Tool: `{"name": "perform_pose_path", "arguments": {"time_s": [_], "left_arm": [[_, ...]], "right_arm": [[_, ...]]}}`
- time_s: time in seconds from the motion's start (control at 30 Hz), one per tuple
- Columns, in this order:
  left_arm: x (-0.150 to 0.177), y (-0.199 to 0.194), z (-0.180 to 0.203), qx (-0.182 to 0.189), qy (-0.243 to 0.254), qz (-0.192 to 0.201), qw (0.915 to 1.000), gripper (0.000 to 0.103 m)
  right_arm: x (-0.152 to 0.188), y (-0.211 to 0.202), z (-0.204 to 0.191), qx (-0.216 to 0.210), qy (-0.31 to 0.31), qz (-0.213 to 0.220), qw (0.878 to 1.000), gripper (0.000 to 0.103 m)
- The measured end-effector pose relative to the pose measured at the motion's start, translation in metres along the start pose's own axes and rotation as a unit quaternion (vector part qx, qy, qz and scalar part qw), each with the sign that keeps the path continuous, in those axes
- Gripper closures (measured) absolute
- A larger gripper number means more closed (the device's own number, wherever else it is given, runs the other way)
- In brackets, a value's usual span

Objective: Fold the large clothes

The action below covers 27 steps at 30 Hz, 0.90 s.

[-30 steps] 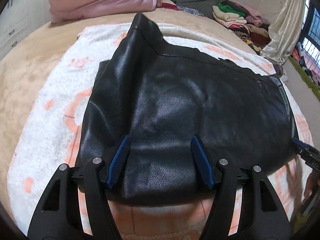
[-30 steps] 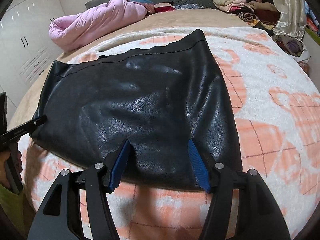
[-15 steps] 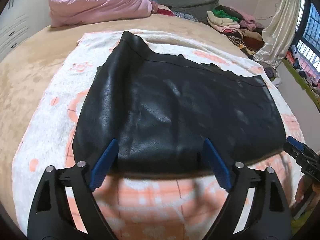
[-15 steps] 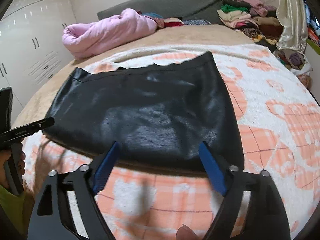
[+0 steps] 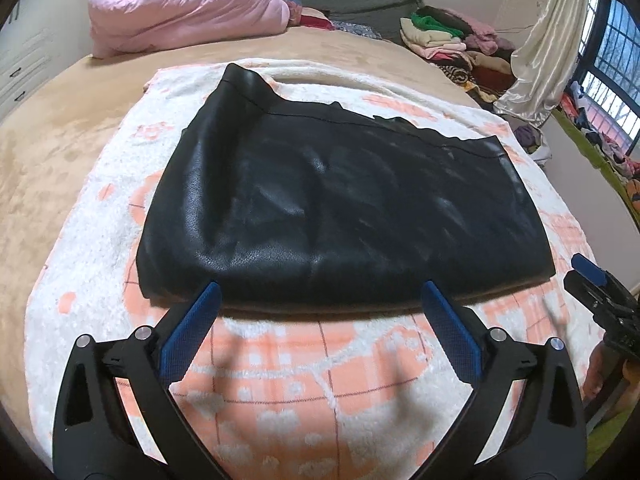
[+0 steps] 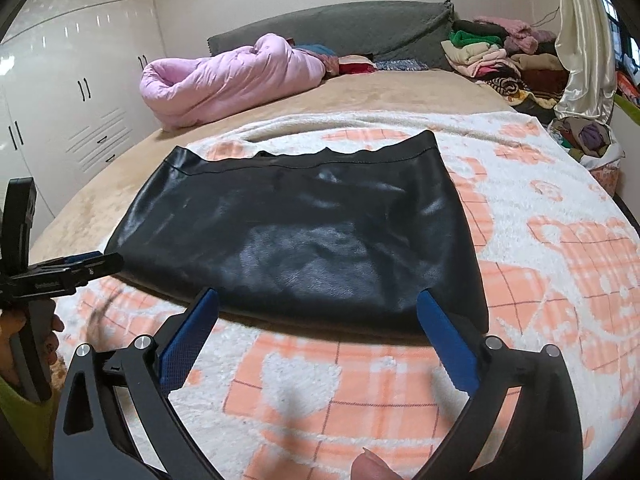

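Observation:
A black leather garment (image 5: 340,208) lies folded flat on a white and orange blanket (image 5: 280,380) on the bed; it also shows in the right wrist view (image 6: 304,236). My left gripper (image 5: 320,300) is open and empty, just short of the garment's near edge. My right gripper (image 6: 318,304) is open and empty, just short of the same edge further right. Each gripper shows at the other view's edge: the right gripper (image 5: 592,280) and the left gripper (image 6: 80,264).
A pink quilt (image 5: 184,8) and a grey headboard cushion (image 6: 340,28) lie at the bed's far end. A clothes pile (image 5: 452,40) and curtain (image 5: 536,68) stand at the right. White wardrobes (image 6: 68,80) line the left wall.
Both grippers opened wider, let go of the garment's near edge and pulled back toward me. The garment stays flat on the blanket.

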State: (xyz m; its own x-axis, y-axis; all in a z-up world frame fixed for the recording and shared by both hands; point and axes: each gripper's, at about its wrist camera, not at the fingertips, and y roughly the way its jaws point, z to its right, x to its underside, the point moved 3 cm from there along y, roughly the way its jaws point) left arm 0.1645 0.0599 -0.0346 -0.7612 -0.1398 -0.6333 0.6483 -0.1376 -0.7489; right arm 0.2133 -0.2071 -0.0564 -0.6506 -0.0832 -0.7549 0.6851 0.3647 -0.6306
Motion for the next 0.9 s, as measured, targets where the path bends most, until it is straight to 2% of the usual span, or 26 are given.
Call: {"name": "perform_pose_path", "arguments": {"time_s": [0.43, 0.9], "left_arm": [[0.002, -0.016, -0.02, -0.014, -0.013, 0.017, 0.9997, 0.009], [-0.002, -0.024, -0.052, -0.032, -0.04, 0.031, 0.9982, 0.009]], "right_arm": [[0.0, -0.005, -0.041, -0.025, -0.033, -0.003, 0.999, 0.004], [-0.006, 0.019, -0.095, -0.052, -0.069, -0.019, 0.996, 0.004]]}}
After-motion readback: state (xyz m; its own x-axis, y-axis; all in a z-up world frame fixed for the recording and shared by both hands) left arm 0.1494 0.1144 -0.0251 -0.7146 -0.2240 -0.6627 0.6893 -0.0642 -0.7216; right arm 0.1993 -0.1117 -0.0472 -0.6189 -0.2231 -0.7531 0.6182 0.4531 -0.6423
